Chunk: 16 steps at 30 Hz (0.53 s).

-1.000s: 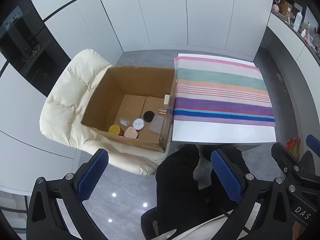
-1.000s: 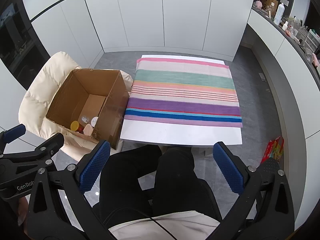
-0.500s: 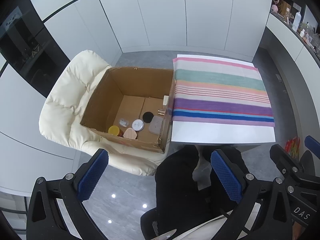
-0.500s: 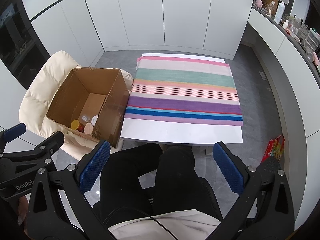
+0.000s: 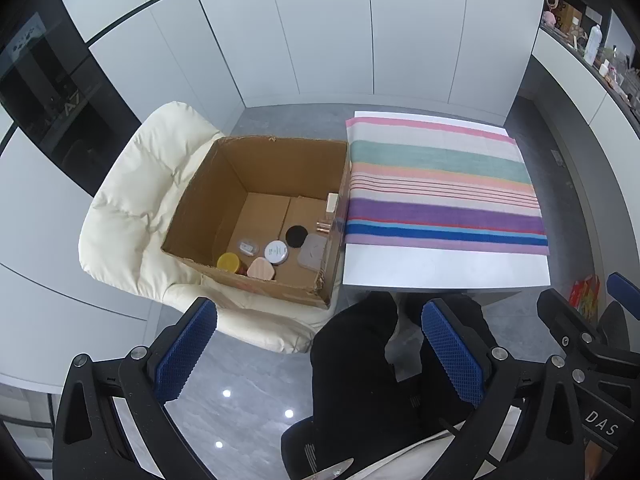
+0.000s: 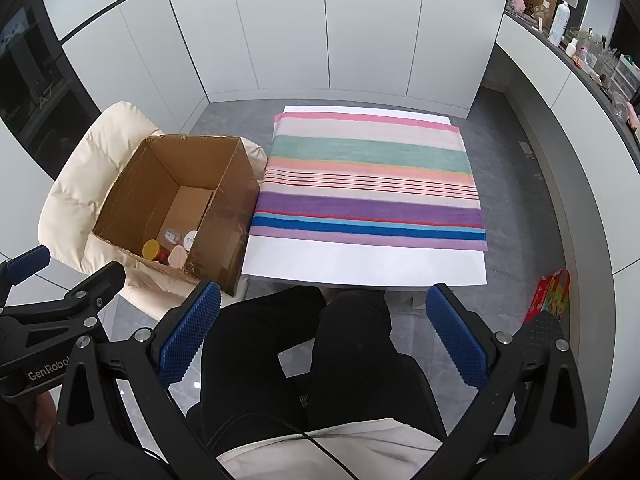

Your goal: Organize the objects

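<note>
The left gripper [image 5: 320,350] is held above the seated person's lap with its jaws spread wide and nothing between the blue ribbed pads [image 5: 186,350]; the right gripper [image 6: 324,334] is held in the same manner, jaws released and empty, its blue pads [image 6: 458,338] well apart. An open cardboard box [image 5: 208,196] rests on the seat of a cream padded chair [image 5: 132,184], just beside the left edge of a white table [image 5: 444,266]. On the box floor, near the front wall, lie a yellow-lidded jar [image 5: 228,261], a pink case [image 5: 261,269], a round white-lidded tin [image 5: 276,251], a small clear container [image 5: 247,246], a black round disc [image 5: 296,236] and a grey square compact [image 5: 313,252]. A small rose-gold item [image 5: 322,226] and a cream rectangular item [image 5: 331,202] sit against the right wall of the box; their exact type cannot be determined. A striped cloth [image 6: 372,184] in pink, green, orange, purple and blue bands covers most of the table top, leaving a bare white strip along the near edge. The person's black-trousered legs [image 6: 352,348] lie below both grippers, and a red package [image 6: 550,292] stands on the grey floor to the right of the table. From the right wrist view, only the jar, part of the tin and the pink case are visible inside the box
</note>
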{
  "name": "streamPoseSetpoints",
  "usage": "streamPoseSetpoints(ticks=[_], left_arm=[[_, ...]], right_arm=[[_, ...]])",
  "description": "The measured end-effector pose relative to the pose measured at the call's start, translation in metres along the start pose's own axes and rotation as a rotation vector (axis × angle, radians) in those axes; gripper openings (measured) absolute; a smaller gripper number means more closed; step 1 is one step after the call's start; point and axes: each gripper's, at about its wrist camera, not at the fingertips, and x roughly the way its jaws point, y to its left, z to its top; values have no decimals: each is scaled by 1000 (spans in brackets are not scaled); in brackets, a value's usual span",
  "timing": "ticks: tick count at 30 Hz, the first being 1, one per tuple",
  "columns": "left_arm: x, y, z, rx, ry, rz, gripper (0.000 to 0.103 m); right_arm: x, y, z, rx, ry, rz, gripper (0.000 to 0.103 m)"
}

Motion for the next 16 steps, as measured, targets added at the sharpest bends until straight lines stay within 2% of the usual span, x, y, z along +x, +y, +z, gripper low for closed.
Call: streamPoseSetpoints(ticks=[16], left_arm=[[3,-3,0,-3,7,7,103]], right_arm=[[4,0,1,3,19,12,103]])
